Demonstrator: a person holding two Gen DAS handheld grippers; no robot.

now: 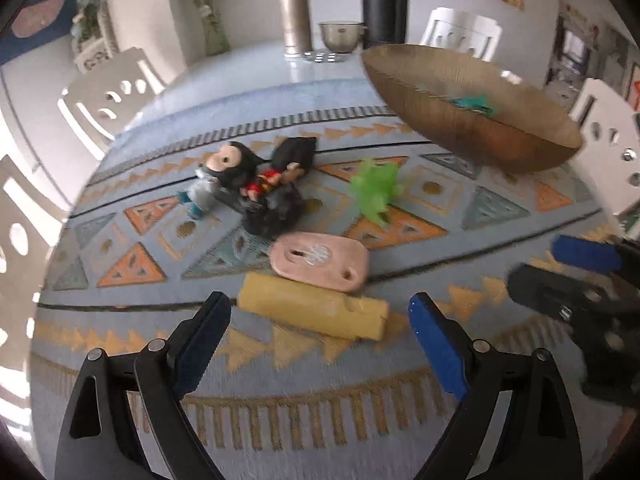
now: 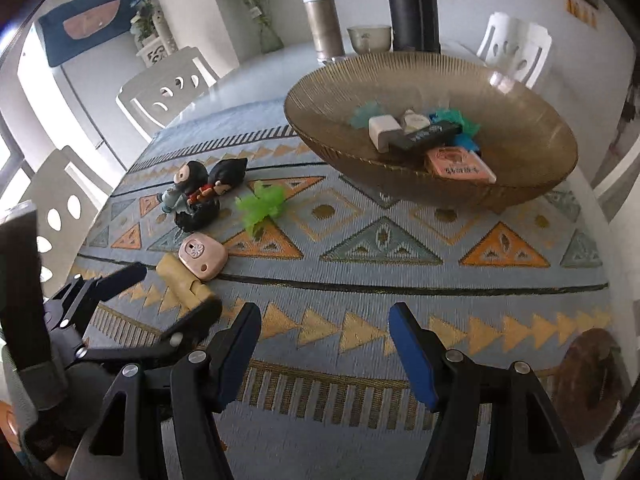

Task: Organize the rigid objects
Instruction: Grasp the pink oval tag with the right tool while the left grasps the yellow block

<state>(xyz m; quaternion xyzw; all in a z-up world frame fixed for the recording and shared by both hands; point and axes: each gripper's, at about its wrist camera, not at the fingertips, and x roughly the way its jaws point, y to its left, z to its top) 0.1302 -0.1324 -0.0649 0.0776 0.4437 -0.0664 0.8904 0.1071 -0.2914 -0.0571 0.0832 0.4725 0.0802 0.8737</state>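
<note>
A yellow block [image 1: 316,312] lies on the patterned cloth, and a flat pink piece [image 1: 320,260] touches its far side. My left gripper [image 1: 320,306] is open, its fingers either side of the yellow block without pressing on it. The right wrist view shows the same: left gripper [image 2: 172,290] straddling the yellow block [image 2: 182,280]. Beyond lie a green toy [image 1: 376,190] and dark-haired figurines [image 1: 248,176]. The ribbed brown bowl [image 2: 520,184] holds several items. My right gripper [image 2: 324,316] is open over bare cloth, with nothing between its fingers.
A metal flask [image 2: 322,26] and a small cup [image 2: 368,38] stand at the table's far end, beside a black post [image 2: 412,4]. White chairs [image 2: 164,92] ring the table. A dark round mat [image 2: 588,380] lies at the near right edge.
</note>
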